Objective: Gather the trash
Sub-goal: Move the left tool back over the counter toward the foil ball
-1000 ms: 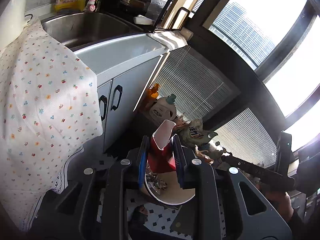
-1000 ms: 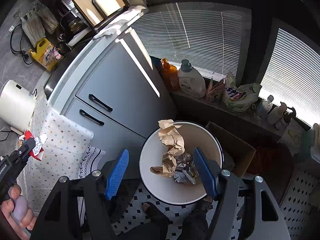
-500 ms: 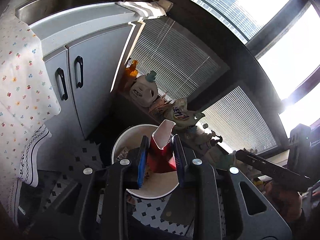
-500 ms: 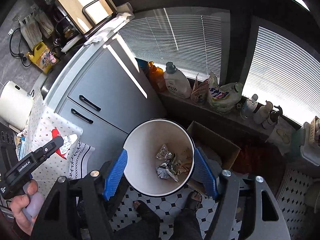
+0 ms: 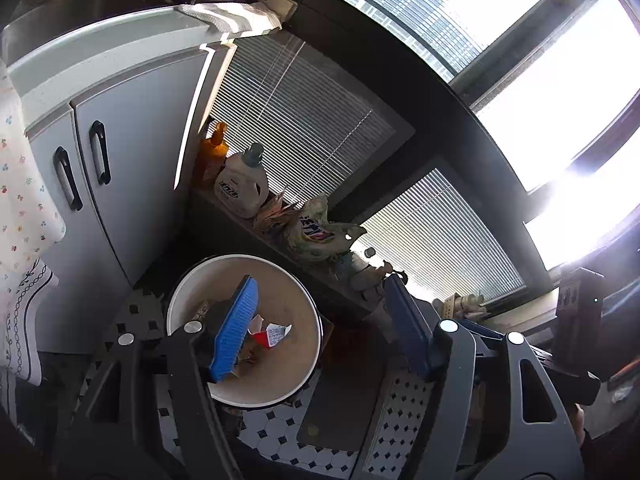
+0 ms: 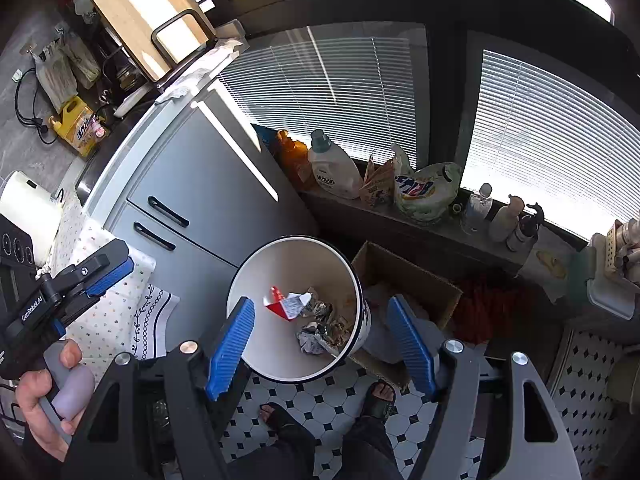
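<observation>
trash: the red-and-white wrapper lies inside the white bin, on top of crumpled foil and other scraps at the bottom. in the left wrist view the same wrapper shows just beside the left blue pad, below it and inside the bin, apart from both pads.

left gripper: jaws have just been opening and now stand wide; nothing is between them. the gripper is positioned above the bin mouth, pointing down into it. in the right wrist view the left gripper appears at the left edge, with a hand wrapped around its grip.

right gripper: jaws wide, nothing held. the bin opening sits between the two blue pads in this view.

surroundings: the bin stands on a black-and-white tiled floor, next to a grey cabinet with two dark handles. a cardboard box sits just beside the bin. a white detergent bottle and an orange bottle stand on the ledge below the window blinds. the person's feet, in dark sandals, are on the floor near the bin.
</observation>
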Available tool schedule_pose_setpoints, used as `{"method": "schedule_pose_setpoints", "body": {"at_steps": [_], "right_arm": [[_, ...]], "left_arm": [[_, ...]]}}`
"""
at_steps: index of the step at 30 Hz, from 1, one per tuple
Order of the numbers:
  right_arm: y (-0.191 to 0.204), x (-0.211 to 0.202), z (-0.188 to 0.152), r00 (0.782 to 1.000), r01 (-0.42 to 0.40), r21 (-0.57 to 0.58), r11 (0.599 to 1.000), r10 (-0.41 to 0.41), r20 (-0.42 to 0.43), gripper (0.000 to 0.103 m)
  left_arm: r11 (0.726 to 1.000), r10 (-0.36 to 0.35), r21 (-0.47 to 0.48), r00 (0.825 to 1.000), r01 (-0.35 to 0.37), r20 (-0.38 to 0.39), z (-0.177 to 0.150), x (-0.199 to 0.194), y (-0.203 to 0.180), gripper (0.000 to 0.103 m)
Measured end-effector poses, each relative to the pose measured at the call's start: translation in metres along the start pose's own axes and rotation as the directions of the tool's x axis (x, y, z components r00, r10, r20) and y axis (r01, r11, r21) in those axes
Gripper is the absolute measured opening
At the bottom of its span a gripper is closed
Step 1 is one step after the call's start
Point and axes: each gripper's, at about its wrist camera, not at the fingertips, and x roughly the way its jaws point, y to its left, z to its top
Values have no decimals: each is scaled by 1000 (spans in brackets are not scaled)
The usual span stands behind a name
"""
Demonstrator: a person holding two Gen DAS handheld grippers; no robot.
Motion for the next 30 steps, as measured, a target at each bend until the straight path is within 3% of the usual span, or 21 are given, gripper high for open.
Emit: {"method": "schedule_pose_setpoints", "body": {"at_steps": [12, 30], "right_arm": [[62, 6, 9, 998, -63, -86, 994, 64, 6, 80], [217, 18, 19, 982, -180, -216, 960, 188, 17, 93]], "left_arm": [[985, 158, -88, 983, -149, 97, -4, -79, 59, 92], [918, 363, -248, 907, -309, 215, -8, -212, 168, 97]]}}
